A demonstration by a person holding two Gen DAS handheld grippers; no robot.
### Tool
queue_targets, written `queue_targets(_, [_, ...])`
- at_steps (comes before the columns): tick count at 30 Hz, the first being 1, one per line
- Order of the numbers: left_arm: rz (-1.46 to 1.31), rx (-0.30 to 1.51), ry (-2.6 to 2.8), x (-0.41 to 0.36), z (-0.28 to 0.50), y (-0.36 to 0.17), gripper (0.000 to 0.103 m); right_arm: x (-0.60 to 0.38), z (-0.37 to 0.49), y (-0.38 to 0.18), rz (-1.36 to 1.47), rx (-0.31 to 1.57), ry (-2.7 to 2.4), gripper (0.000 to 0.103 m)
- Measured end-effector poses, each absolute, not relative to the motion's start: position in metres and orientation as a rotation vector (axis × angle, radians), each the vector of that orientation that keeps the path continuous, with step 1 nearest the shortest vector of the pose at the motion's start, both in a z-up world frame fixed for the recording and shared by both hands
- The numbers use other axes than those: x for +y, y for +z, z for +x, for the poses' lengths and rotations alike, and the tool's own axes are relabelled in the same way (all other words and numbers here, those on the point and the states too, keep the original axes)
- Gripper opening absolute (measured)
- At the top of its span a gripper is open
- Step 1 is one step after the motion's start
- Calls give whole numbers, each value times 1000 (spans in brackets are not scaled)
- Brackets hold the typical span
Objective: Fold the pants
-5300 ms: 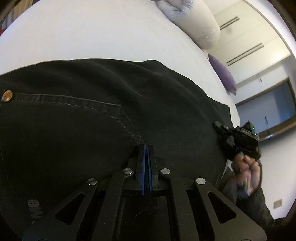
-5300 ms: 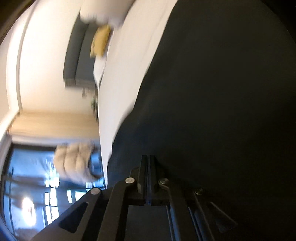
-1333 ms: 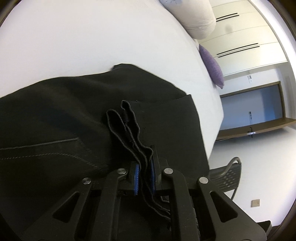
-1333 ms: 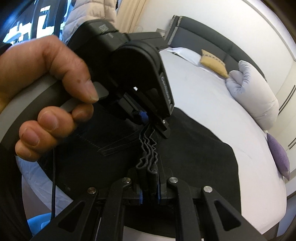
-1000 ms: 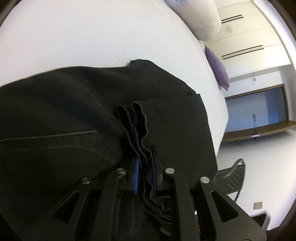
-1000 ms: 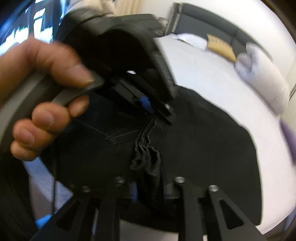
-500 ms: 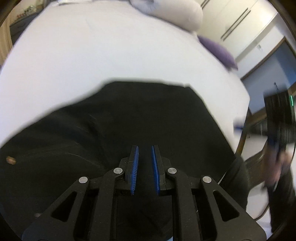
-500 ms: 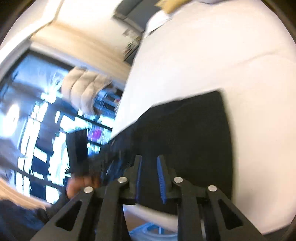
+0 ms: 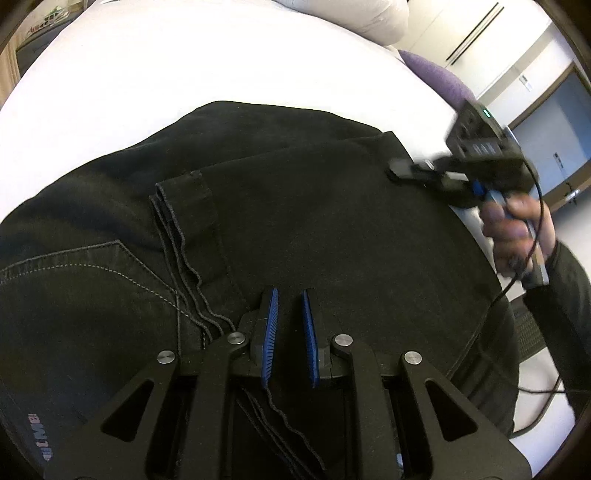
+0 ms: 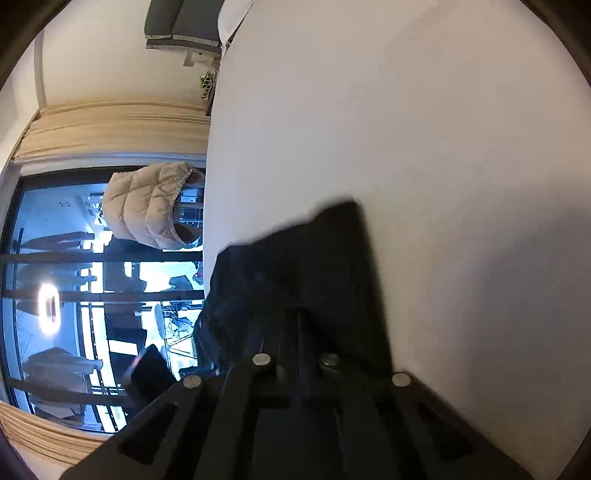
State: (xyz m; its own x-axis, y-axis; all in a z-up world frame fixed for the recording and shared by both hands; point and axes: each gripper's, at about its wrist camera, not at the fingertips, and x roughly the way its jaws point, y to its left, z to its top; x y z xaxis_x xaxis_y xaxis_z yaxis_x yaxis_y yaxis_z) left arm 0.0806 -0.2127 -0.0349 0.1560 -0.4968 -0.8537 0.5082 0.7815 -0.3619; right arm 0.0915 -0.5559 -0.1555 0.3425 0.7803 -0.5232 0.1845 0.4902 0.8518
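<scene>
The black pants point(image 9: 314, 206) lie folded on the white bed point(image 9: 166, 59), the leg hems point(image 9: 177, 229) stacked over the back pocket. My left gripper point(image 9: 289, 295) is open and empty just above the fold. My right gripper point(image 9: 402, 173) hovers at the far right edge of the pants in the left wrist view. In the right wrist view the pants point(image 10: 317, 266) are a dark blurred shape; my right gripper point(image 10: 299, 314) is dark against them and its jaws look together with nothing between them.
A white pillow point(image 9: 354, 14) and a purple cushion point(image 9: 436, 77) lie at the head of the bed. A beige puffer jacket point(image 10: 147, 206) hangs by the window. A dark chair point(image 9: 528, 332) stands beside the bed.
Both grippers let go of the stacked hems and pulled away. My left gripper opened and the hems now lie flat. My right gripper swung to the right edge of the pants.
</scene>
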Motion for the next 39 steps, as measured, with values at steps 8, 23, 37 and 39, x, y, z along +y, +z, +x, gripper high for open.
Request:
queue_targets(8, [-17,1206,-728,-180,86,-46,13,-552,2,-149,969,1236,525,1])
queue_targets(23, [-185,1104,-708,-128,48,-17,14,-547,-52,-136,968,1166,381,18])
queue_targets(37, [-917,809,-355,130,-83,-7,99,-423,9,-74,1009,953,704,54])
queue_targets(39, [-981,820,-319,147,-89,-24,98,-405,22,-77,994,978,712,48])
